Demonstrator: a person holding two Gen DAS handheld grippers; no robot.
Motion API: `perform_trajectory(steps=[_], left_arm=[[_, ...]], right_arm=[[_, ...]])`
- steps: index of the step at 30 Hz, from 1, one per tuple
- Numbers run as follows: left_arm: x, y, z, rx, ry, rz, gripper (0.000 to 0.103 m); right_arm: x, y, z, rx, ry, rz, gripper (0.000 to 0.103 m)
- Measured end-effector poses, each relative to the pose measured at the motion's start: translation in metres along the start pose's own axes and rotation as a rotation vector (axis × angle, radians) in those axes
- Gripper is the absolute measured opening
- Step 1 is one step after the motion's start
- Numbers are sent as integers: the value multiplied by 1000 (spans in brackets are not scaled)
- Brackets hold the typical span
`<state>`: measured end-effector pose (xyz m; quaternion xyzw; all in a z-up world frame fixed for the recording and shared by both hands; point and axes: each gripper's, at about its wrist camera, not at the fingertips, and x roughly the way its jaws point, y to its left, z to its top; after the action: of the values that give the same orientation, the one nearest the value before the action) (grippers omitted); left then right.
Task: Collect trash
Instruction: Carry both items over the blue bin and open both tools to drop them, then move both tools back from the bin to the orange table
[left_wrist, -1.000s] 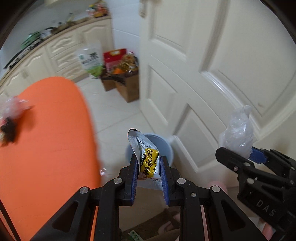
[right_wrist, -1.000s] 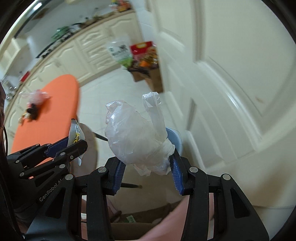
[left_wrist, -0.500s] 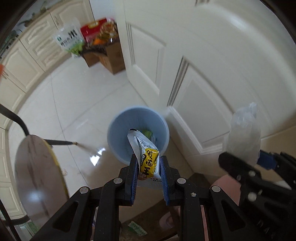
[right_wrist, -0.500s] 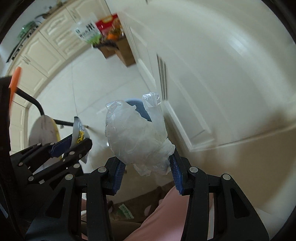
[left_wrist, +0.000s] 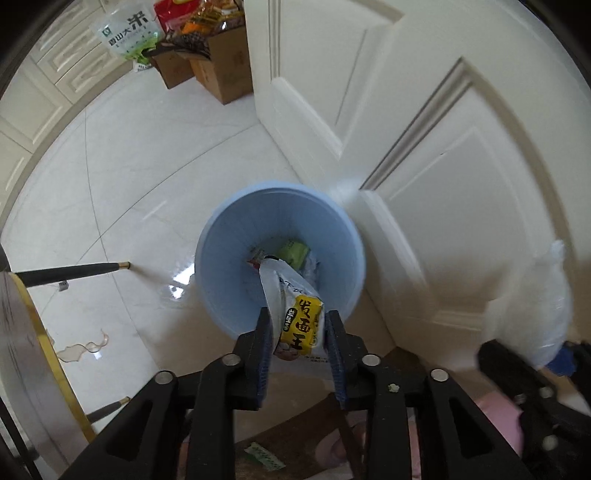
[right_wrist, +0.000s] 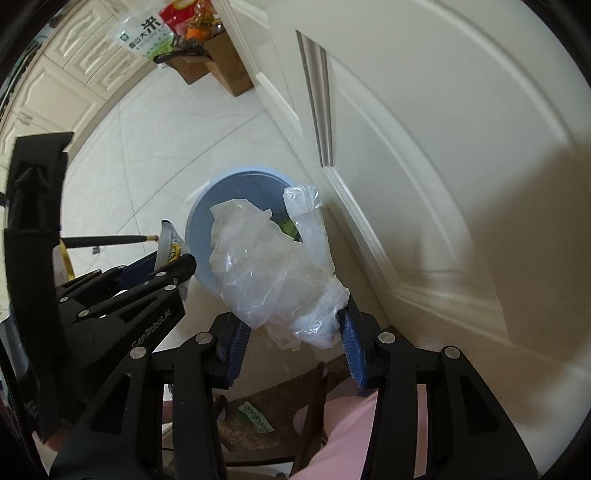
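My left gripper (left_wrist: 297, 332) is shut on a silver and yellow snack wrapper (left_wrist: 295, 314) and holds it above the near rim of a light blue trash bin (left_wrist: 221, 236) on the floor. The bin holds some trash, among it a green packet (left_wrist: 293, 251). My right gripper (right_wrist: 291, 332) is shut on a crumpled clear plastic bag (right_wrist: 273, 258), held above the same bin (right_wrist: 203, 214). The bag also shows at the right of the left wrist view (left_wrist: 535, 314). The left gripper shows at the left of the right wrist view (right_wrist: 162, 266).
A white panelled door (left_wrist: 424, 129) stands right behind the bin. Cardboard boxes with groceries (left_wrist: 210, 62) sit on the tiled floor farther back. A round table edge (left_wrist: 33, 350) and its legs are at the left. A scrap of clear plastic (left_wrist: 81, 347) lies on the floor.
Both grippers have swung from the orange table down toward the floor and closer to the blue bin, which now fills the middle of the views. Both still hold their trash.
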<state>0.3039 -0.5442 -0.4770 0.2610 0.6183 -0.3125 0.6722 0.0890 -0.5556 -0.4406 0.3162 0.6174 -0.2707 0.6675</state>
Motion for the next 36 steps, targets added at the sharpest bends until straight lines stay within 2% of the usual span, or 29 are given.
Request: perform_trajectory(steps=[1,2,5,8,13,18,21,25,32,36], left_arm=[[4,3,1,0,18,13,45],[8,6,2,-8,28,16,47],[17,16,8,-50,46,-11,48],[18,27,1,-78,70,12,50],[26,42,2,-130,95,-3,50],[16,53,-5,-171,82,15,50],[6,53,-11,-190,72,21,50],[-6,53,-19,-197,59,11,52],[-32,37,-32,-141,41,14,52],[-54,22,-39,-111,11,-2,52]], right_arm=[[1,-1,2,2,1,1,42],[3,-2,3,5,2,4,42],[12,2,9,-1,11,4,43],[22,12,15,-13,29,20,43],[37,29,24,-35,54,43,43],[45,48,35,-84,78,73,43],[42,52,39,-93,79,101,47],[31,53,38,-107,46,47,76],[13,47,30,-96,27,-19,75],[-11,38,15,-69,0,-52,75]])
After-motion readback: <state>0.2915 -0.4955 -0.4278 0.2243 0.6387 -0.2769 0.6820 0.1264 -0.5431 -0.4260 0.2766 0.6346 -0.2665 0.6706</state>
